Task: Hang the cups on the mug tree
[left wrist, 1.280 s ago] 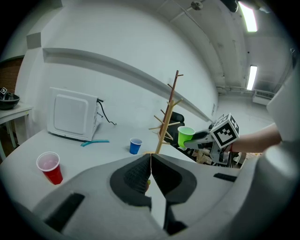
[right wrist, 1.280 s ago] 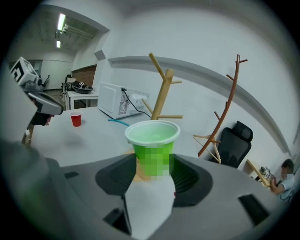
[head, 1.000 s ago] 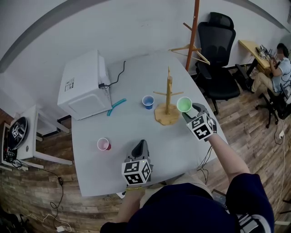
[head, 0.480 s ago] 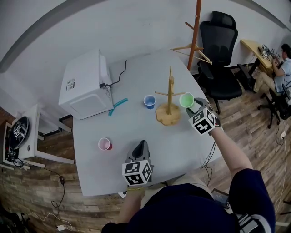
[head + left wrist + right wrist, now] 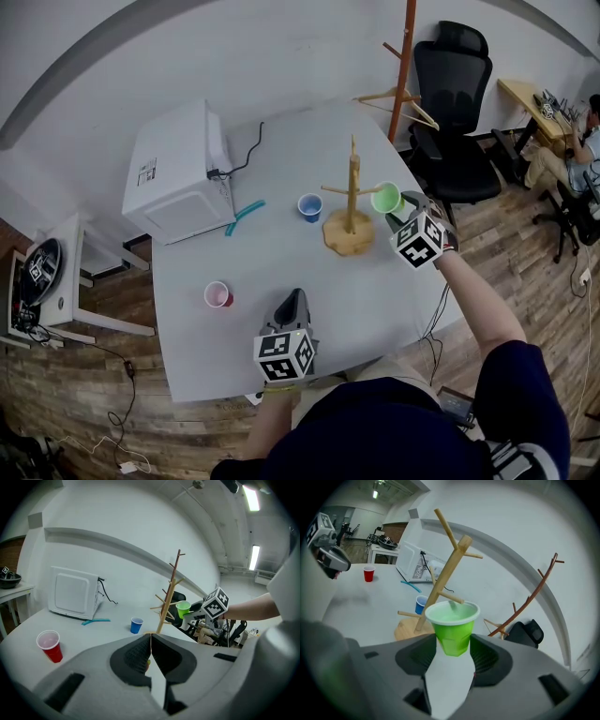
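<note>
None of the three cups hangs on the mug tree (image 5: 349, 202) yet, though the first is close. The right tongs (image 5: 452, 644) are clenched on the lower body of the green cup (image 5: 452, 623), held on its side with the open mouth facing the tree. In the right gripper view the tip of one wooden peg (image 5: 451, 603) shows just inside the rim, so I judge the cup is being threaded onto that peg and not yet let go. Its weight seems to rest with the tongs, not the tree. The left tongs (image 5: 150, 648) are pressed together with nothing between them, held low over the near part of the bench (image 5: 281, 262) and taking no part for now. Two cups are left to do, both upright on the bench. The blue cup (image 5: 309, 206) stands just past the tree's round base from the right tongs. The red cup (image 5: 217, 294) stands ahead and to the left of the left tongs, well apart from the tree. So roughly a third of the job is nearly finished. What remains is to seat and release the green cup, then fetch and hang the blue and the red.
</note>
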### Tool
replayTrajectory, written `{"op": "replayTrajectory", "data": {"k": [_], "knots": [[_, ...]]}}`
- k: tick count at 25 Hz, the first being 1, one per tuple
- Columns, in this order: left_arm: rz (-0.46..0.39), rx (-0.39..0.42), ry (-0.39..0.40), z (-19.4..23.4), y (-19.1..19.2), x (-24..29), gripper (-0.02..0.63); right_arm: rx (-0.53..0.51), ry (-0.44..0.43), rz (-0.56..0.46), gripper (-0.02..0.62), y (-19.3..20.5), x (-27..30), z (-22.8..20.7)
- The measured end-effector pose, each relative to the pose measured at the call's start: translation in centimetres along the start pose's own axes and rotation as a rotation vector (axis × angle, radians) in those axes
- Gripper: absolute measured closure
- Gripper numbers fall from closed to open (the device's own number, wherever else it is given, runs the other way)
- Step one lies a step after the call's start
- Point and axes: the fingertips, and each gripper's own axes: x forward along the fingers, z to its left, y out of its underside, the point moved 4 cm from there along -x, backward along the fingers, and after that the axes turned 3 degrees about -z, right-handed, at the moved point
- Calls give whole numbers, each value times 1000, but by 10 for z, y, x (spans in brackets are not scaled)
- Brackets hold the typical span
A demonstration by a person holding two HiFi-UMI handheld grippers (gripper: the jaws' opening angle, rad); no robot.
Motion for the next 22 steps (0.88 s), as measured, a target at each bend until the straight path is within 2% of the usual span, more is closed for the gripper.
{"op": "replayTrajectory", "data": {"k": [13, 22], "knots": [[-3, -1, -4, 1, 1, -5, 585, -136, 12, -2, 357, -17, -1, 0], [-4, -5, -6, 3, 1, -7, 584, -173, 19, -15, 358, -27, -2, 2]]}}
